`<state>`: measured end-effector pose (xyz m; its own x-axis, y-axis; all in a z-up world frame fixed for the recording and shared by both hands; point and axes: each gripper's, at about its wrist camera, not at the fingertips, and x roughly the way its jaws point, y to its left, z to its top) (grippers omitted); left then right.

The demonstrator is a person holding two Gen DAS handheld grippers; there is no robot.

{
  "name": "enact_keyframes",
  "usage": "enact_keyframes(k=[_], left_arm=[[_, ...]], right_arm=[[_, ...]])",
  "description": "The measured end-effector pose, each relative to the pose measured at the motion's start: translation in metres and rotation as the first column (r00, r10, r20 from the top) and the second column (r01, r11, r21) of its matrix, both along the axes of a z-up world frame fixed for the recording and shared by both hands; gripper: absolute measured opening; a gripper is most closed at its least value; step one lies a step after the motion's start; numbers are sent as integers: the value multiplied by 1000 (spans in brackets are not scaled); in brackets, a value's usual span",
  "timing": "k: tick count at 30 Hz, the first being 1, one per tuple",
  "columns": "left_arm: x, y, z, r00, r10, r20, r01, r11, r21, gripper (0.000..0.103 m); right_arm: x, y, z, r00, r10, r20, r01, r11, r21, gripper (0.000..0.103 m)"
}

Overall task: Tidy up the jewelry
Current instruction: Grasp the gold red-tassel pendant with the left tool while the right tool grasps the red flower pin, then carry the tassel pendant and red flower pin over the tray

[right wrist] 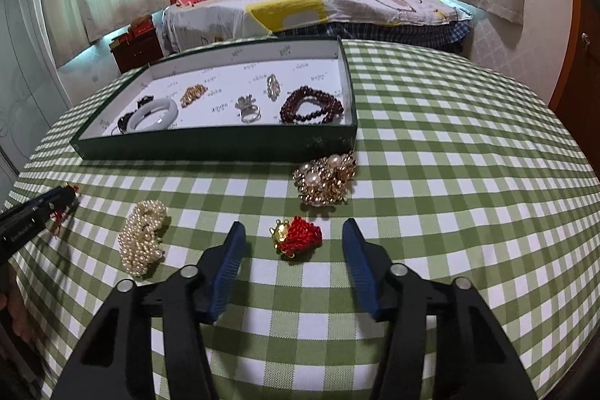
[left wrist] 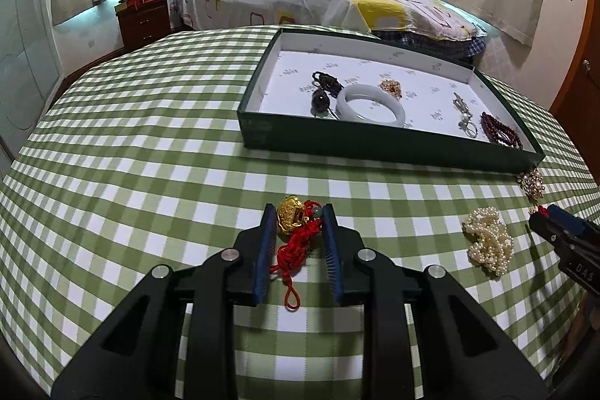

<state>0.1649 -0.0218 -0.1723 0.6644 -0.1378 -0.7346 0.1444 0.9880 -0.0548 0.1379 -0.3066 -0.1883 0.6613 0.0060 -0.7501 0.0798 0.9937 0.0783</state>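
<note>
My left gripper (left wrist: 299, 212) is shut on a gold pendant with a red cord (left wrist: 294, 231), whose loop trails down onto the green checked tablecloth. My right gripper (right wrist: 294, 229) stands open around a small gold and red knot charm (right wrist: 298, 235) lying on the cloth, and its pads (right wrist: 232, 250) are clear of the charm. A dark green tray (right wrist: 210, 141) with a white floor holds a white jade bangle (right wrist: 155, 113), a dark red bead bracelet (right wrist: 311, 105), a silver ring (right wrist: 249, 111) and other small pieces. The left gripper (right wrist: 63, 194) shows at the left edge of the right wrist view.
A pile of pearl strands (right wrist: 144, 235) lies left of the right gripper. A gold and pearl cluster (right wrist: 326, 179) sits by the tray's near right corner. Behind the table are a bed (right wrist: 318, 6), a nightstand (right wrist: 137, 49) and a wooden door (right wrist: 585, 62).
</note>
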Motion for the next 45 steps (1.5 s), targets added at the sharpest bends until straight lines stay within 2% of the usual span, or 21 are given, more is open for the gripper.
enact_keyframes(k=[5, 9, 12, 34, 45], left_arm=[[0, 2, 1, 1000, 1, 0, -1, 1000, 1, 24], [-1, 3, 1, 1000, 2, 0, -2, 1000, 2, 24], [-1, 3, 0, 1000, 1, 1, -1, 1000, 3, 24], [-10, -1, 7, 1000, -13, 27, 13, 1000, 14, 24], [-12, -2, 18, 999, -17, 51, 17, 1000, 5, 24]], right_arm=[[-2, 2, 0, 1000, 5, 4, -5, 1000, -16, 38], [-5, 1, 1, 1000, 9, 10, -9, 1000, -14, 23], [-8, 1, 0, 1000, 15, 14, -15, 1000, -9, 18], [-18, 6, 10, 997, 23, 71, -23, 1000, 1, 15], [-19, 10, 24, 993, 31, 116, -32, 999, 1, 15]])
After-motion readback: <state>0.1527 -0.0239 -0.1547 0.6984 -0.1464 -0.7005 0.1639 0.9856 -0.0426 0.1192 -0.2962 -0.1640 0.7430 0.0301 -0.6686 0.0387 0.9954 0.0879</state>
